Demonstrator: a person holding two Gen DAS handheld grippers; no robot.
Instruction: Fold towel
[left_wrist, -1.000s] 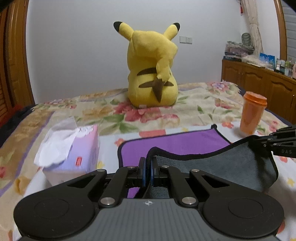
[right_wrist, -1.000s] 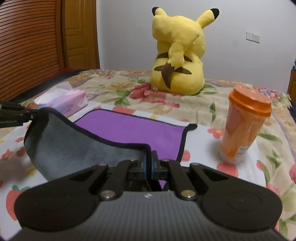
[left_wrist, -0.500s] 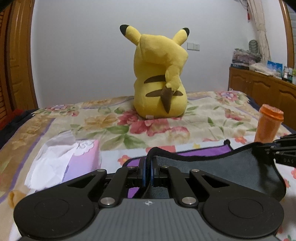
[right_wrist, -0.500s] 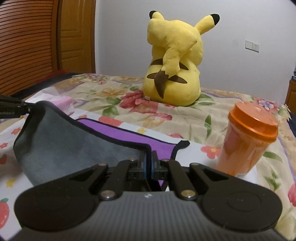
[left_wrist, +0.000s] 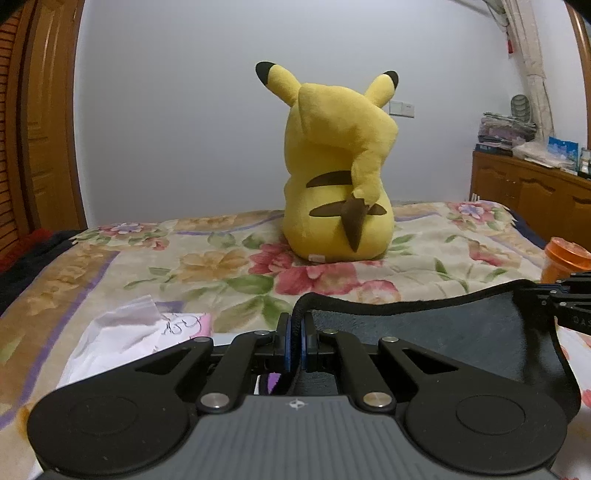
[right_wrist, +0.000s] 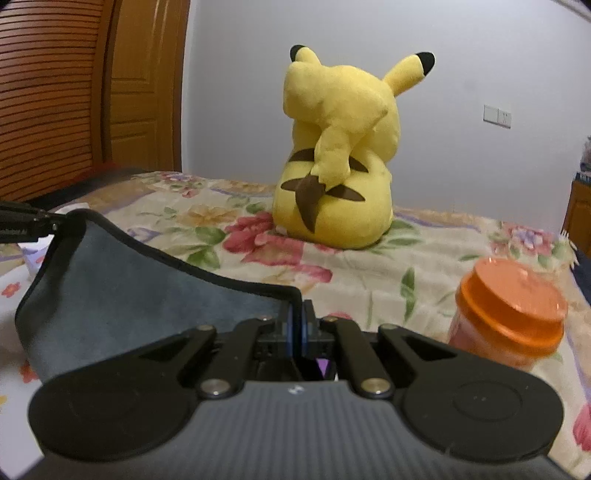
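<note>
The towel has a grey side, a purple side and a black hem. It hangs lifted over the bed between my two grippers, grey side towards me. My left gripper is shut on its left corner. My right gripper is shut on its right corner; the towel sags between them. Each gripper's tip shows in the other view, the right one and the left one. Only a sliver of purple shows under the fingers.
A yellow Pikachu plush sits on the floral bedspread beyond the towel. An orange lidded cup stands right of it. A tissue pack lies at the left. A wooden cabinet stands far right.
Both grippers carried the towel's held edge forward towards the plush. The purple face that lay in view is now hidden behind the raised grey side.
</note>
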